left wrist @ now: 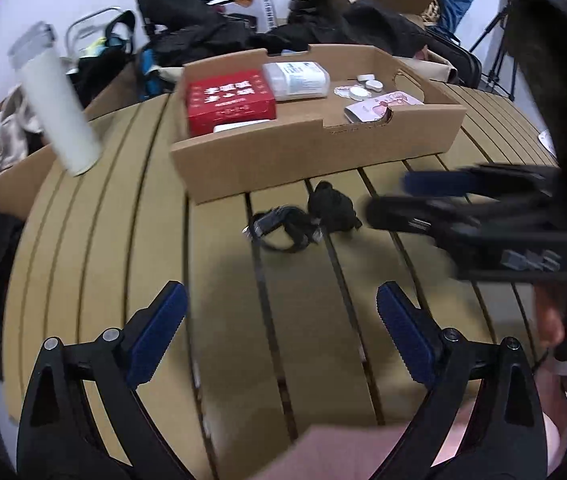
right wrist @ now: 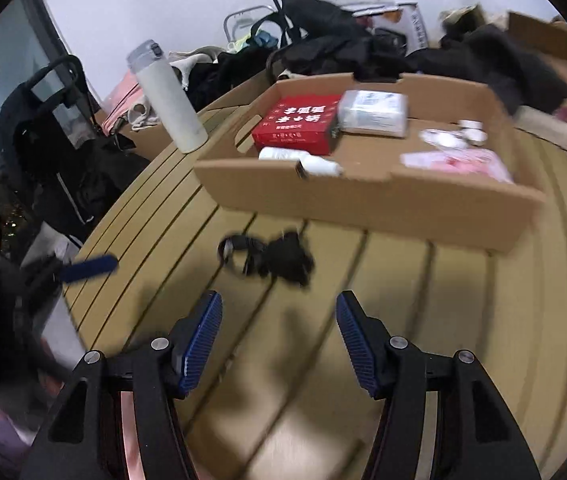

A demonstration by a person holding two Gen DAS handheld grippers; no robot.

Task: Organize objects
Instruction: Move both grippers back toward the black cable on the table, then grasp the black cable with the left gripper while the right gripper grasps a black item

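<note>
Both grippers spread and empty above the slatted table, the black bundle still loose in front of the box.

The black cable bundle [right wrist: 269, 258] lies on the table [right wrist: 423, 320] just short of the cardboard box [right wrist: 363, 200], at about 12 o'clock from the right gripper [right wrist: 279, 332], whose pads stand partly apart with nothing between them. Its long axis runs roughly 9 to 3 o'clock, across the slats. The left gripper [left wrist: 281, 328] stands wide and empty, with the bundle [left wrist: 303, 220] at about 12 o'clock. The right looks the nearer. The box holds a red carton [right wrist: 299, 124] and a white packet [right wrist: 375, 114]; a white bottle [right wrist: 167, 96] stands at 10 o'clock. Dark bags and clothes crowd the white wall behind.
</note>
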